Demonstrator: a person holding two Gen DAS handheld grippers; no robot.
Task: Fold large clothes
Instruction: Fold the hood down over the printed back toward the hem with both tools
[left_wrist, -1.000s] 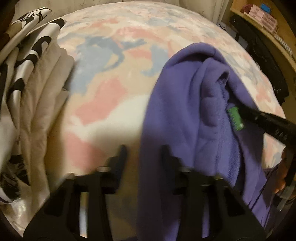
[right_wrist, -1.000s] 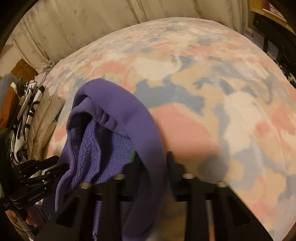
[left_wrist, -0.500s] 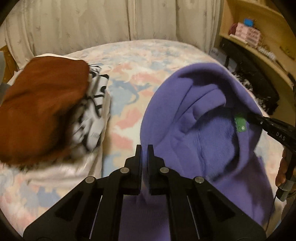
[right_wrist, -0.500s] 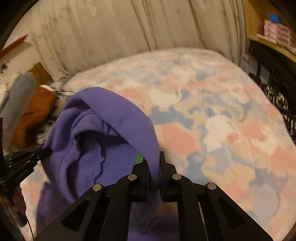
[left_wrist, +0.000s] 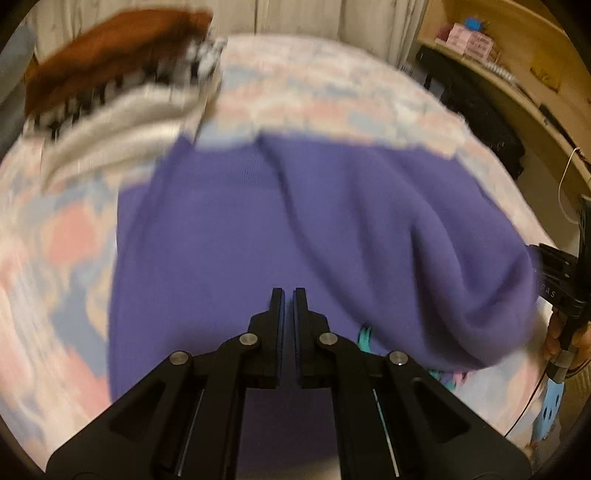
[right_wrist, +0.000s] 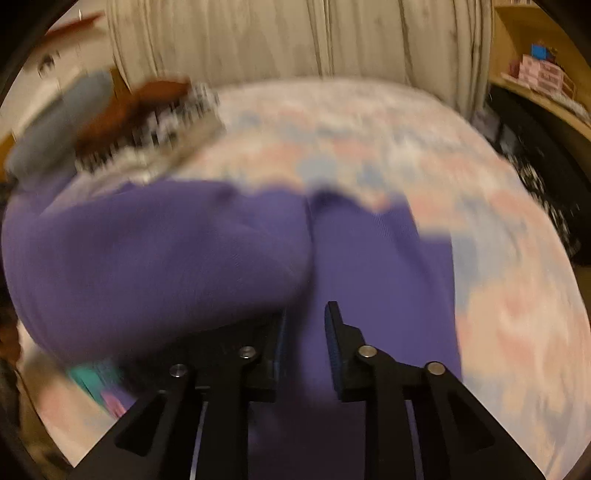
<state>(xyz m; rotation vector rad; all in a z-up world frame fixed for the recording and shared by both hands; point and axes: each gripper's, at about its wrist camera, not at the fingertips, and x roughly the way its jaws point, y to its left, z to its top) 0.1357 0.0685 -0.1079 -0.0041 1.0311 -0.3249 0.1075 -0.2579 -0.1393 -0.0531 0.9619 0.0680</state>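
To fold well, both grippers should pull the purple fleece (left_wrist: 314, 236) flat on the bed (left_wrist: 74, 236) and line up its edges. The left gripper (left_wrist: 289, 295) has its fingers closed, with nothing seen between them. The right gripper (right_wrist: 306, 314) has just been opening, fingers a little apart over the cloth. The fleece looks soft, thick and bunched, near the pile of folded clothes (left_wrist: 122, 85)

Only one piece of lettering can be made out: pale capitals, partly cut off and read as "BAS", are printed on the black body of the right claw (left_wrist: 554, 291), seen at about three o'clock in the left wrist view. The boxes on the shelf (left_wrist: 469, 38) at one o'clock are too blurred to be read.
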